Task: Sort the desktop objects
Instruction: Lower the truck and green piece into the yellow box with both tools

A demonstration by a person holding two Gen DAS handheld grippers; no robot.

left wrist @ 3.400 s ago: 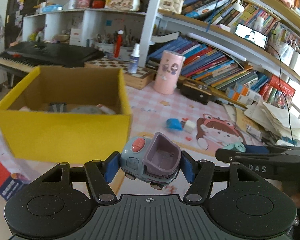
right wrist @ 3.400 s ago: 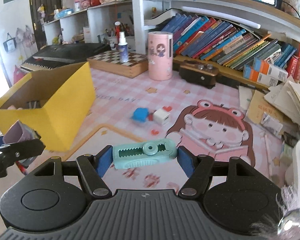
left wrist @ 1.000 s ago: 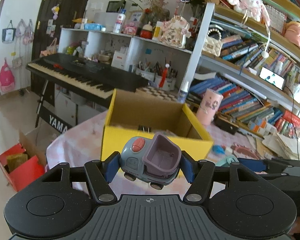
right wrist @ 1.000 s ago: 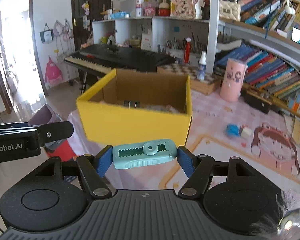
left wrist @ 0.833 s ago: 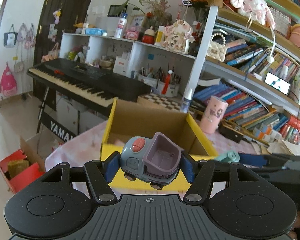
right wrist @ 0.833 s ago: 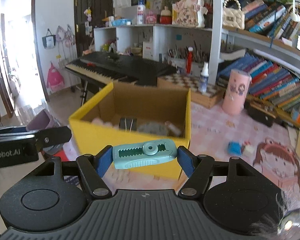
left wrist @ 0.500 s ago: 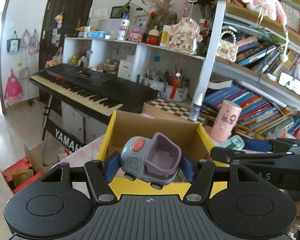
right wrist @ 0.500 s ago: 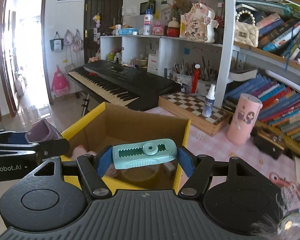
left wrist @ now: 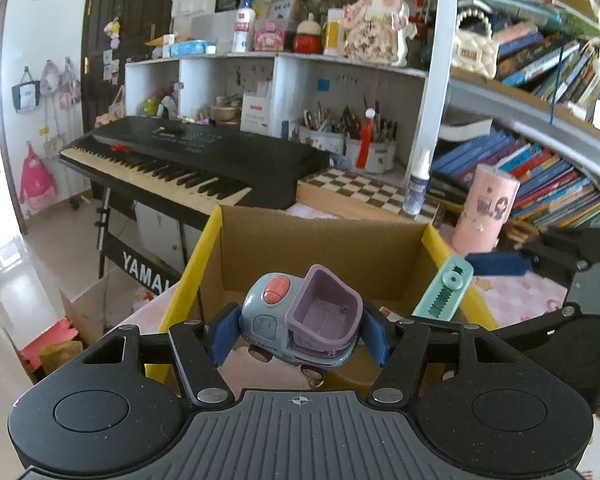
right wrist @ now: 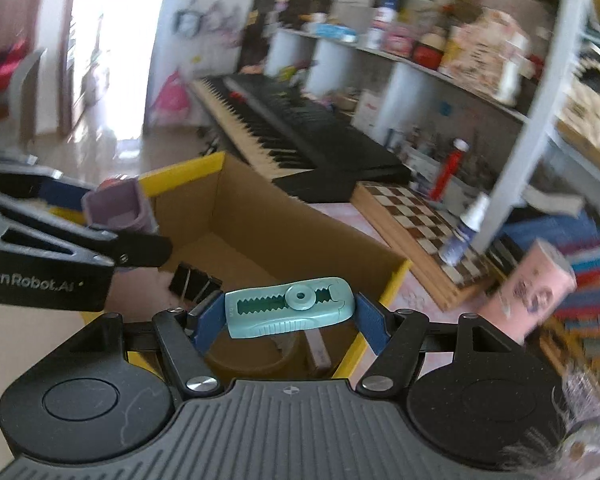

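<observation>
Right wrist view is motion-blurred toward the shelves, and the box floor is partly hidden by the right gripper, which clamps a teal cutter over the box. A binder clip lies inside. The left gripper pinches a toy truck above the box's near edge. A keyboard, chessboard and pink cup stand behind.

Left wrist view close above the box, facing keyboard and shelves, right wrist view tilted, blurred, over the same box, both sharing box, keyboard, chessboard
</observation>
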